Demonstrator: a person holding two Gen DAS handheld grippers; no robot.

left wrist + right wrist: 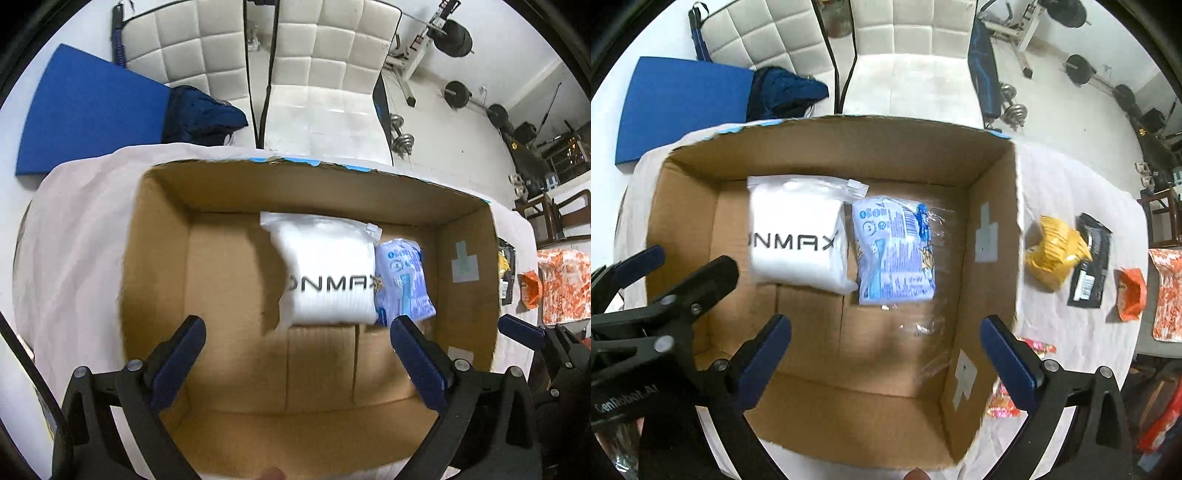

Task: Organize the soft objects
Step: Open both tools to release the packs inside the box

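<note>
An open cardboard box (159, 266) (993, 295) stands on a white cloth. Inside it lie a white soft pack lettered "NMAX" (327, 273) (798, 236) and, to its right, a blue printed plastic pack (402, 280) (895, 251). My left gripper (299, 332) is open and empty above the box's near side. My right gripper (886, 328) is open and empty above the box's near right part. The left gripper also shows at the left of the right wrist view (665, 269). A yellow soft pack (1054, 253) lies on the cloth right of the box.
A black packet (1089, 260), an orange packet (1132, 293), an orange-white patterned cloth (1167, 291) and a pink-red wrapper (1006, 402) lie right of the box. Beyond the table stand white padded chairs (325, 74), a blue mat (88, 107) and gym weights (458, 94).
</note>
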